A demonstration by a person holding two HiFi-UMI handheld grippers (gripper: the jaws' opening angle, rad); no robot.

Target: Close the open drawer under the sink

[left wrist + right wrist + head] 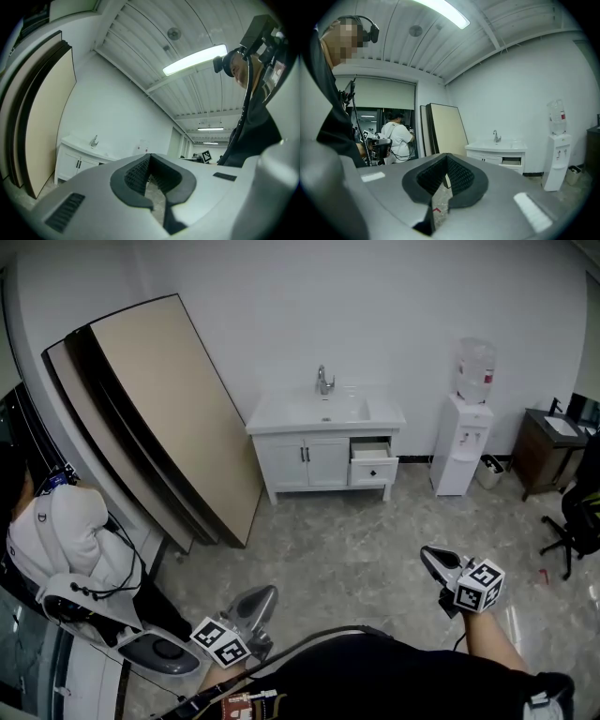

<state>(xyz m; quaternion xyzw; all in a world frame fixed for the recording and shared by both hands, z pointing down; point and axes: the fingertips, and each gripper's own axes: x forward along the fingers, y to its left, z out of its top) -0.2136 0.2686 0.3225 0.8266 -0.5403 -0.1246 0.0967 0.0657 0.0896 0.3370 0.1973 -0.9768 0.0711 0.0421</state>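
Observation:
A white sink cabinet (pixel 309 460) with a faucet stands against the far wall. Its upper right drawer (pixel 372 450) is pulled out; the drawer below it is closed. Both grippers are low in the head view, far from the cabinet across the floor. My left gripper (pixel 267 594) is shut with nothing in it, and my right gripper (pixel 427 554) is shut and empty too. In the left gripper view the cabinet (pixel 77 161) lies beyond the closed jaws (pixel 149 155). The right gripper view shows the open drawer (pixel 511 161) to the right of its closed jaws (pixel 446 155).
Large beige boards (pixel 159 418) lean on the wall left of the cabinet. A water dispenser (pixel 464 451) and a small bin (pixel 489 472) stand to its right, then a dark side table (pixel 548 451) and an office chair (pixel 581 512). A person in white (pixel 66 531) is at the left.

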